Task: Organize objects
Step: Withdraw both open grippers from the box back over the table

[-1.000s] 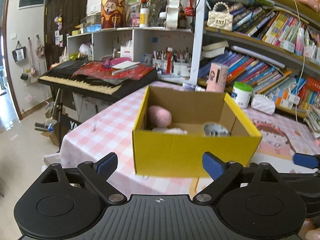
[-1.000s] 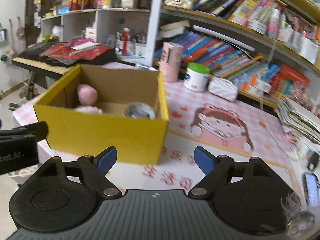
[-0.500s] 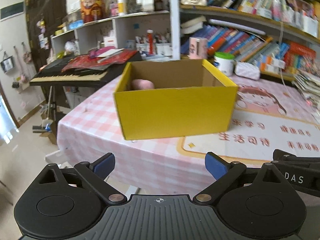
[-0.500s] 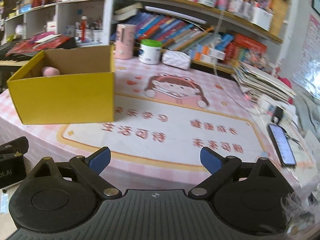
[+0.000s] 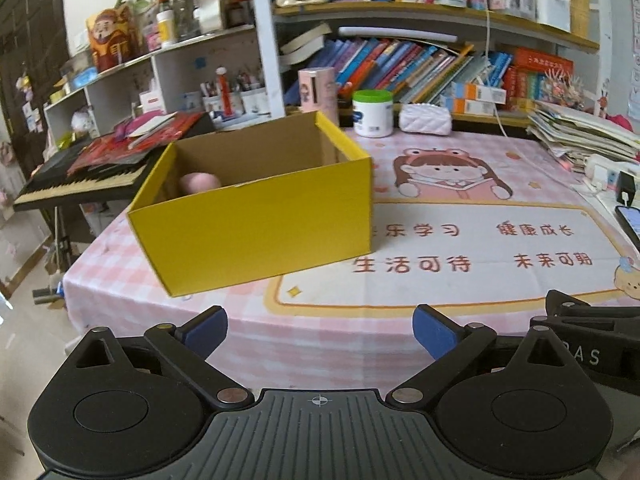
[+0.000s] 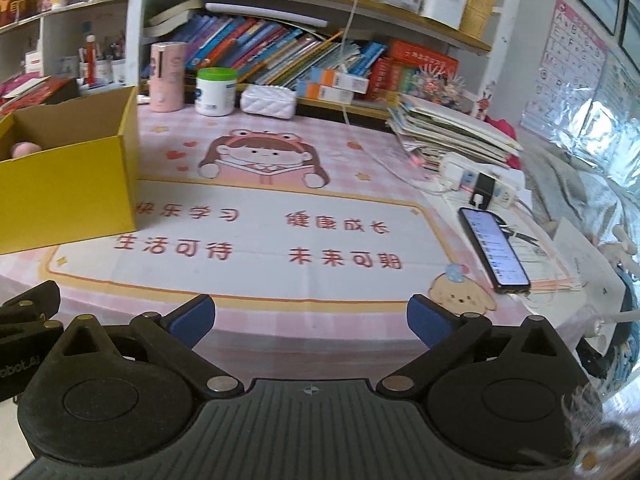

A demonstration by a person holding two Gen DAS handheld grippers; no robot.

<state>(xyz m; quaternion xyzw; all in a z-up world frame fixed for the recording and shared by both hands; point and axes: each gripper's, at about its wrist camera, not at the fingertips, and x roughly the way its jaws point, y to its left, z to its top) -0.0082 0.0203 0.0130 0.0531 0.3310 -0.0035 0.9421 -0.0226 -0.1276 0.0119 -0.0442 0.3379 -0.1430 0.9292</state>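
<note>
A yellow cardboard box [image 5: 256, 224] stands open on the left of the pink table; it also shows in the right wrist view [image 6: 68, 188]. A pink soft toy [image 5: 199, 183] lies inside it, partly hidden by the box wall, and shows in the right wrist view [image 6: 25, 148]. My left gripper [image 5: 320, 330] is open and empty, held off the table's front edge. My right gripper [image 6: 310, 320] is open and empty, also off the front edge, to the right of the left one.
A cartoon mat [image 6: 256, 216] covers the table. A phone [image 6: 494, 250] lies at the right, by a power strip [image 6: 480, 186] and a stack of books [image 6: 448, 128]. A white jar [image 5: 373, 113], pink canister [image 5: 316, 90] and white pouch [image 5: 426, 119] stand at the back. A keyboard [image 5: 80, 184] is left.
Both grippers have pulled back from the box and away from the table, and turned to the right. The box now looks smaller and farther left. Both stay open and empty.
</note>
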